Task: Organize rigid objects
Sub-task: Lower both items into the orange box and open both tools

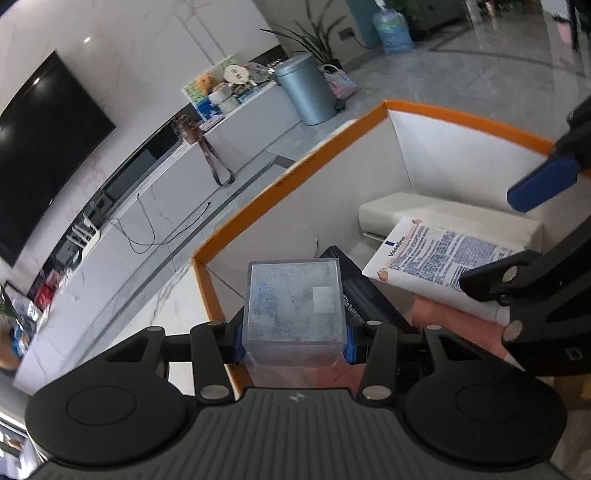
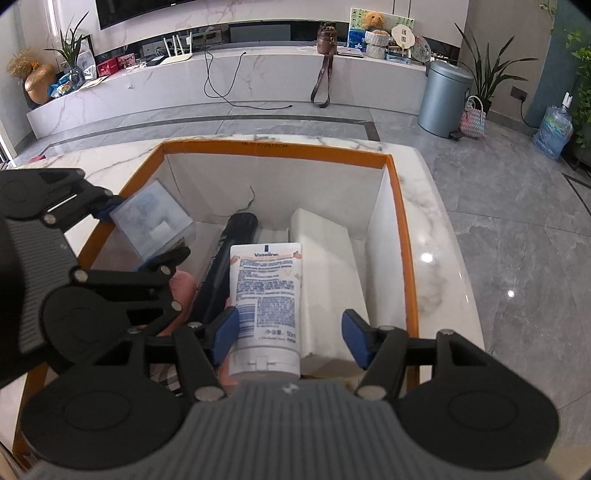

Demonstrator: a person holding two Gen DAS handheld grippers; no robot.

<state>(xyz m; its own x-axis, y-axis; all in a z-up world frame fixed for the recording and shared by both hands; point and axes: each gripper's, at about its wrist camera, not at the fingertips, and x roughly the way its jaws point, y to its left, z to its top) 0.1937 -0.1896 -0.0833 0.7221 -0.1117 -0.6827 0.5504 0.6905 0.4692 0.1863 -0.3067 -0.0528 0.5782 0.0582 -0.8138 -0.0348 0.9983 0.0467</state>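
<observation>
Orange-rimmed box crowded; left gripper clamps clear cube; right gripper gapes over tube.

A home living room: a wall-mounted television above a long marble media console, a teddy bear, potted plants, a pedal bin and a glossy grey tiled floor.

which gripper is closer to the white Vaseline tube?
Right. The right gripper is open, straddling the white Vaseline tube in the orange-rimmed box; the left gripper holds a clear plastic cube off to the left.
</observation>
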